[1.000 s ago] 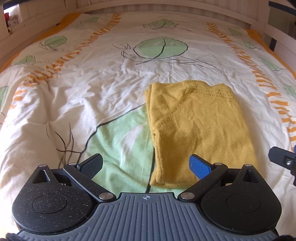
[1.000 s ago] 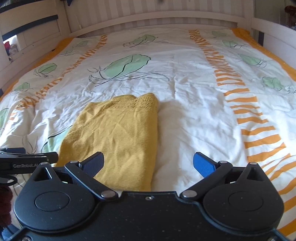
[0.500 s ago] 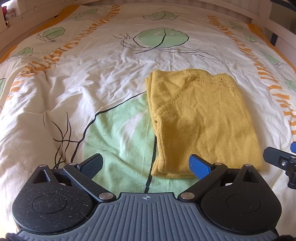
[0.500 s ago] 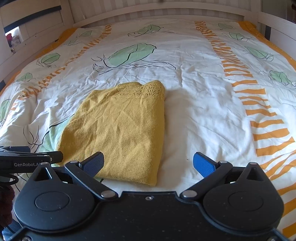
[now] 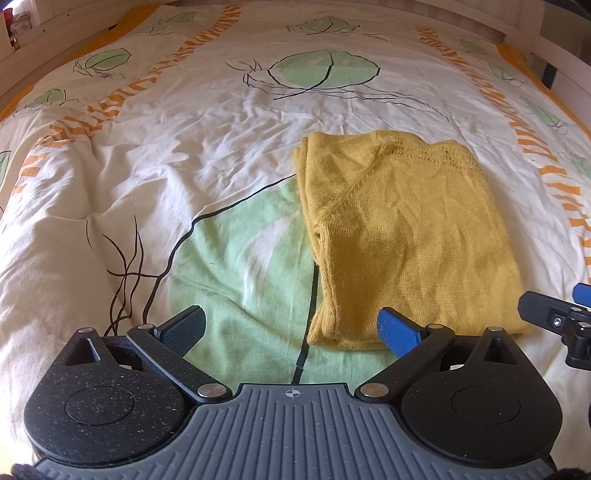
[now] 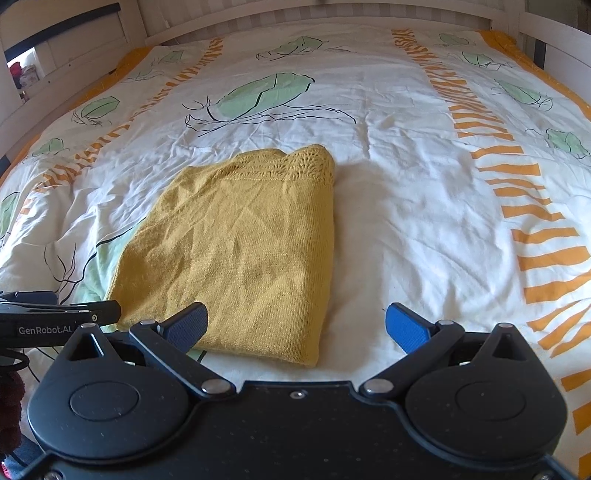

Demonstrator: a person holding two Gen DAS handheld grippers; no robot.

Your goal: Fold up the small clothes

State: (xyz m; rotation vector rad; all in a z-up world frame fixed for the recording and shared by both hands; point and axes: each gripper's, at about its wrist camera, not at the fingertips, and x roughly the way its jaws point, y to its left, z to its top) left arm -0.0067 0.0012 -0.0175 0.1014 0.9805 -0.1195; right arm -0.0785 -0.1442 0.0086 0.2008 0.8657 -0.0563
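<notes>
A mustard-yellow knit garment [image 5: 402,229] lies folded into a rectangle on the bed, lace trim at its far edge. It also shows in the right wrist view [image 6: 243,251]. My left gripper [image 5: 291,326] is open and empty, just short of the garment's near left corner. My right gripper [image 6: 295,325] is open and empty, just short of the garment's near right corner. The right gripper's side shows at the right edge of the left wrist view [image 5: 554,317]. The left gripper's side shows at the left edge of the right wrist view [image 6: 55,317].
The garment lies on a white duvet [image 6: 424,206] printed with green leaves and orange stripes. A white slatted headboard [image 6: 332,14] runs along the far end. White bed rails stand at the left [image 6: 66,48] and right [image 6: 561,48].
Both grippers have pulled back and tilted downward, so the garment sits further up in each view and its near edge is clear of the fingers. The garment has not moved.
</notes>
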